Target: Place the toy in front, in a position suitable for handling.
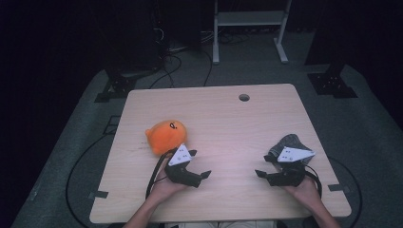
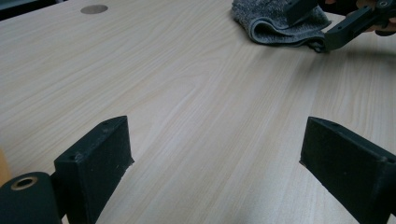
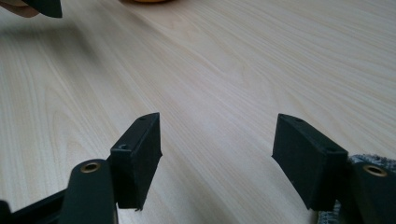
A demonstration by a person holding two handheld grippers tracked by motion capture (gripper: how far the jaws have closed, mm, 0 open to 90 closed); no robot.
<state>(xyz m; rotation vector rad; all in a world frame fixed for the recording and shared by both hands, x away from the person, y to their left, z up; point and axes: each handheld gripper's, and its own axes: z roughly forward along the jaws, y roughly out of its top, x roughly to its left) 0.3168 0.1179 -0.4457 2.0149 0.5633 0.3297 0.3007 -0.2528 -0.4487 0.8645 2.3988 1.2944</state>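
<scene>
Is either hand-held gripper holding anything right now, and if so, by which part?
Nothing is held. The left hand-held gripper and the right hand-held gripper both stand open over bare table.

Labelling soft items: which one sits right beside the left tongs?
The orange plush toy, just beyond the left tongs. The grey cloth lies across the table by the right tongs.

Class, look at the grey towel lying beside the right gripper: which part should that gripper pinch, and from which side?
Probably the folded edge of the grey towel. It lies flat in stacked layers, so the open right gripper could come in low from the table's middle and pinch that raised fold.
</scene>
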